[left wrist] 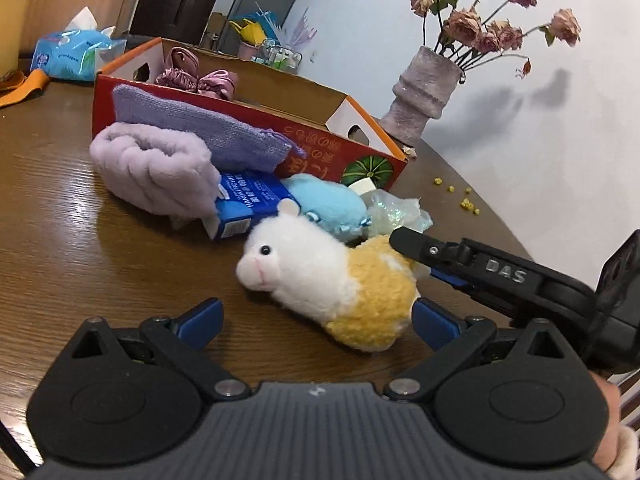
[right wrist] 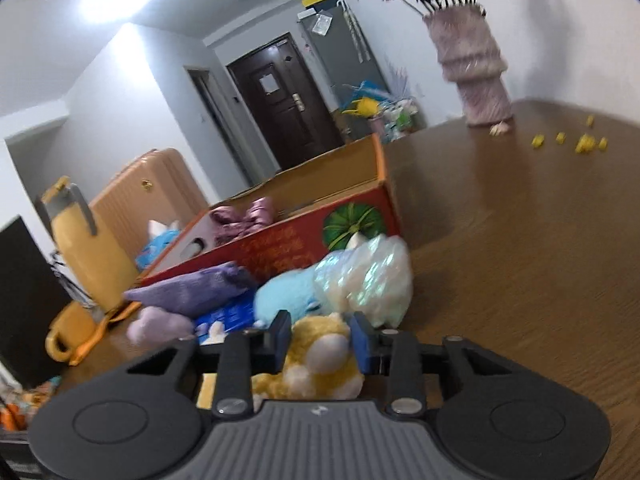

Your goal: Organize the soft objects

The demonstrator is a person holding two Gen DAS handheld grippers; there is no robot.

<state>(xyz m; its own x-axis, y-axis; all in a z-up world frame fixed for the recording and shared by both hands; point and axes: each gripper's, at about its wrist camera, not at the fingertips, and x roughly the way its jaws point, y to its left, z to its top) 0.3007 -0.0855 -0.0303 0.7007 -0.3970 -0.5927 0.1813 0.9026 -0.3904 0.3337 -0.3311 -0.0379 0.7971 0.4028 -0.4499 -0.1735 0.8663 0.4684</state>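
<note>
A white and yellow hamster plush lies on the brown table, head to the left. My left gripper stands open just in front of it, one blue pad on each side, touching nothing. My right gripper comes in from the right and is shut on the plush's yellow rear, which sits squeezed between its blue pads. Behind the hamster lie a light blue plush, a lilac fleece roll, a purple knit cloth and an iridescent bag. A red cardboard box holds pink satin pieces.
A blue tissue carton lies under the fleece roll. A fuzzy vase with dried roses stands at the back right by the wall. Yellow crumbs dot the table on the right. A blue tissue pack lies at the far left.
</note>
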